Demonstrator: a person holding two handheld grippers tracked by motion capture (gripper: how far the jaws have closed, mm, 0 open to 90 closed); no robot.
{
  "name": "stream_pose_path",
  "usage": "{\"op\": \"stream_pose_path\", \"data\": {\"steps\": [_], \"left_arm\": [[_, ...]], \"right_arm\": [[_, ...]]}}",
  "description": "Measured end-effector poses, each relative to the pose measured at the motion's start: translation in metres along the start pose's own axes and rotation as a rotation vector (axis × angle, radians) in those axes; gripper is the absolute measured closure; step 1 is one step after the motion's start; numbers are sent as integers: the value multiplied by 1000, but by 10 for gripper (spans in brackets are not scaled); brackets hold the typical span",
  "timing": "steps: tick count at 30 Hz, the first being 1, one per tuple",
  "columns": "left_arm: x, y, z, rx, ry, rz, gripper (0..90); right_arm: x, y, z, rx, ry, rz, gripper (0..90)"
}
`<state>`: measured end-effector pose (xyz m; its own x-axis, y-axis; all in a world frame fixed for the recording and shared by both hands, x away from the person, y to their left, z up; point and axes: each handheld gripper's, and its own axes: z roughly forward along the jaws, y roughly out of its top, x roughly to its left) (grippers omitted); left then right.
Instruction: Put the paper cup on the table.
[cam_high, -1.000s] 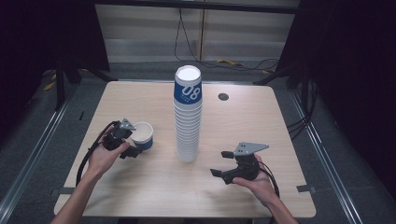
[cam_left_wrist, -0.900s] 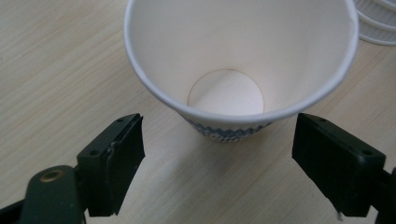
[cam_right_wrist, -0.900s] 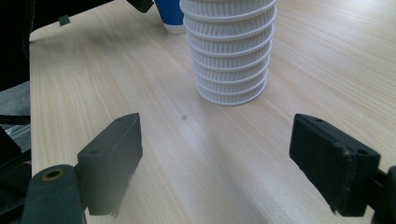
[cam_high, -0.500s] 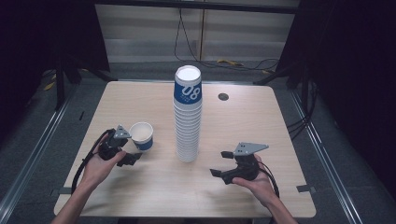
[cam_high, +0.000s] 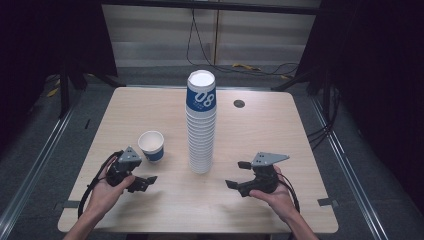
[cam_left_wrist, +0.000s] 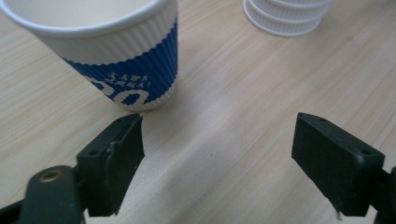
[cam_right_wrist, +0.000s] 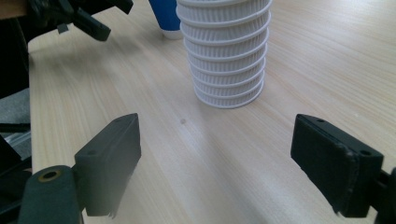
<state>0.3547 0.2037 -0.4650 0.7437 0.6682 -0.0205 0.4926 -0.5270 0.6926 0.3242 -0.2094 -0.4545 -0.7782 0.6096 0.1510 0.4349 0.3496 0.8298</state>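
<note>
A tall stack of white ribbed paper cups (cam_high: 201, 127), its top cup banded blue, stands at the table's middle. Left of it a single blue-and-white cup (cam_high: 151, 145) stands upright on its own. My left gripper (cam_high: 141, 176) sits just in front of that cup, open and apart from it. In the left gripper view the cup (cam_left_wrist: 107, 60) rises just beyond the left jaw, and the left gripper (cam_left_wrist: 217, 158) has bare wood between its jaws. My right gripper (cam_high: 238, 175) rests open, front right of the stack. The stack's base (cam_right_wrist: 226, 56) lies ahead of the empty right gripper (cam_right_wrist: 215, 163).
The wooden table (cam_high: 150, 210) has a small dark round hole (cam_high: 239, 103) at the back right. Cables lie on the floor behind the table. The left gripper's jaw (cam_right_wrist: 79, 18) and the blue cup's base (cam_right_wrist: 166, 18) appear far off in the right gripper view.
My left gripper has drawn back from the single cup towards the table's front edge, leaving the cup standing. The right gripper and the stack have stayed still.
</note>
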Motion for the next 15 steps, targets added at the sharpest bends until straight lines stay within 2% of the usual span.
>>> {"op": "stream_pose_path", "data": {"steps": [2,4,6,9,13,15], "left_arm": [[-7,-1,0,-13,-27,11,165],[-12,-2,0,-28,-27,17,163],[-18,-3,2,-50,-49,4,164],[-28,-3,4,-61,-49,-10,164],[-43,-2,10,-91,-59,8,164],[-49,-1,13,-89,-49,21,164]], "right_arm": [[2,0,-2,-4,-2,5,163],[2,-1,-3,-8,-7,11,163],[3,-1,-2,-6,-17,13,160],[4,-3,-1,-1,-13,20,162],[7,-8,1,5,-23,43,163],[9,-9,1,5,-29,45,163]]}}
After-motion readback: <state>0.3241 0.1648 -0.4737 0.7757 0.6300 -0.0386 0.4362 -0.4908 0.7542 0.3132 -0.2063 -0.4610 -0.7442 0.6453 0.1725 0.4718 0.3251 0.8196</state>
